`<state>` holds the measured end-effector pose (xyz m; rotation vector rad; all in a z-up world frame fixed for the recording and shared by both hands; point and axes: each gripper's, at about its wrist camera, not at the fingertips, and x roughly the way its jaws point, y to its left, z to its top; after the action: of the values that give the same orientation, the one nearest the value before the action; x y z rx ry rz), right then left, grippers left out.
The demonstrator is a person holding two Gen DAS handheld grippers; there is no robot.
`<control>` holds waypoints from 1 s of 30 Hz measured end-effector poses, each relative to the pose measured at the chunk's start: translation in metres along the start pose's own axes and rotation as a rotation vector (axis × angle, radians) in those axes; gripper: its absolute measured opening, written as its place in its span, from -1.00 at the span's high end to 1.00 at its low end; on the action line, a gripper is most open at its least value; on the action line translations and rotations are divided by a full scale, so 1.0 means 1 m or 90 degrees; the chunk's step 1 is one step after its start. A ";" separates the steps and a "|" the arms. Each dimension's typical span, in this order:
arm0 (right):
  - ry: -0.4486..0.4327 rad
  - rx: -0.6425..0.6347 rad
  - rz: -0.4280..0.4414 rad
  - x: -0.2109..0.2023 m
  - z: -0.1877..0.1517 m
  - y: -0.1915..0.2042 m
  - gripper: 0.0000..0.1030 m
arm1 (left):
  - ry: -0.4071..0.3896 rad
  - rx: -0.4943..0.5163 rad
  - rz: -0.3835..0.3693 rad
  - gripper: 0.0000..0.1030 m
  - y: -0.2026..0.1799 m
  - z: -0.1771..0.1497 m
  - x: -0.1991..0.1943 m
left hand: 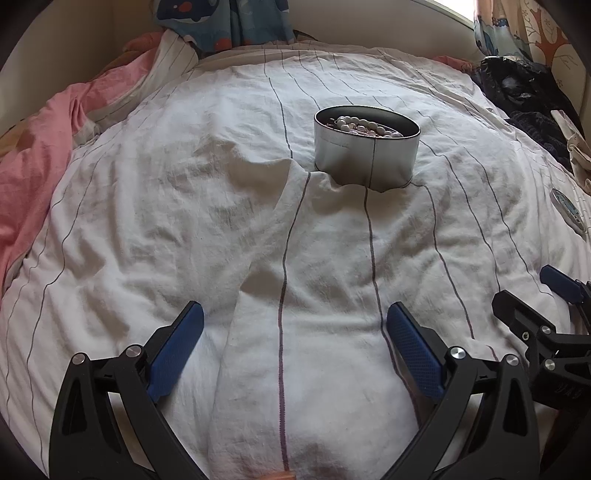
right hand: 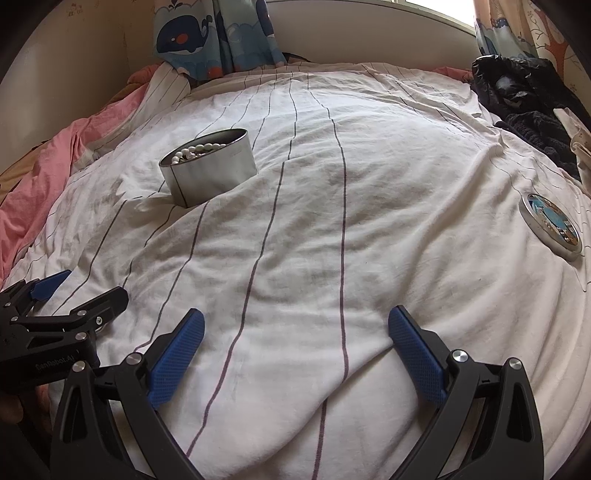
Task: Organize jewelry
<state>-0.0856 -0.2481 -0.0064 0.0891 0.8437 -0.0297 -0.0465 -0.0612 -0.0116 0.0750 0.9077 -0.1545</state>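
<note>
A round silver tin (left hand: 365, 155) (right hand: 210, 173) stands open on the white striped bedsheet, holding a white bead necklace (left hand: 364, 123) (right hand: 197, 150) and some pinkish pieces. Its lid (right hand: 552, 227) (left hand: 569, 214), with a blue picture on top, lies flat on the sheet far to the right. My left gripper (left hand: 295, 325) is open and empty, well short of the tin. My right gripper (right hand: 295, 328) is open too, with nothing between its blue pads, the lid off to its right. Each gripper shows at the edge of the other's view.
A pink blanket (left hand: 33, 155) is bunched along the left side of the bed. Dark clothing (right hand: 524, 96) is piled at the back right corner. A whale-print curtain (right hand: 218, 33) hangs behind the bed. The sheet (right hand: 332, 221) is wrinkled, with a fold in front of the tin.
</note>
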 end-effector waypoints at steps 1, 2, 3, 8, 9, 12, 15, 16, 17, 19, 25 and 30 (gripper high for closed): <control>0.002 0.000 0.000 0.001 0.000 0.000 -0.86 | 0.000 0.000 -0.001 -0.86 0.000 0.000 0.000; 0.004 0.000 0.001 0.001 0.000 0.000 -0.86 | 0.000 -0.001 -0.001 -0.86 0.001 0.000 0.001; 0.005 0.001 0.001 0.001 0.000 0.000 -0.86 | 0.000 -0.001 -0.001 -0.86 0.001 -0.001 0.001; 0.003 0.002 0.002 0.002 0.000 0.001 -0.86 | 0.000 -0.001 -0.001 -0.86 0.001 0.000 0.001; 0.003 0.001 0.002 0.002 0.000 0.001 -0.86 | 0.000 -0.001 -0.001 -0.86 0.000 0.000 0.001; 0.003 0.002 0.003 0.002 0.000 0.001 -0.86 | 0.003 0.001 0.002 -0.86 0.000 0.000 0.002; 0.003 0.002 0.003 0.002 0.000 0.001 -0.86 | 0.004 0.003 0.004 -0.86 -0.001 0.000 0.002; 0.003 0.002 0.003 0.002 -0.001 0.001 -0.86 | 0.004 0.003 0.004 -0.86 -0.001 0.000 0.002; 0.003 0.002 0.003 0.002 -0.001 0.001 -0.86 | 0.004 0.003 0.004 -0.86 -0.001 0.000 0.002; 0.003 0.002 0.003 0.002 0.000 0.000 -0.86 | 0.004 0.004 0.005 -0.86 -0.001 0.000 0.002; 0.003 0.002 0.002 0.002 0.000 0.000 -0.86 | 0.003 0.005 0.008 -0.86 -0.002 0.000 0.003; 0.003 0.002 0.002 0.002 0.000 0.000 -0.86 | 0.004 0.007 0.010 -0.86 -0.002 0.000 0.003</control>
<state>-0.0845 -0.2477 -0.0082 0.0929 0.8484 -0.0272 -0.0452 -0.0634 -0.0134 0.0931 0.9117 -0.1440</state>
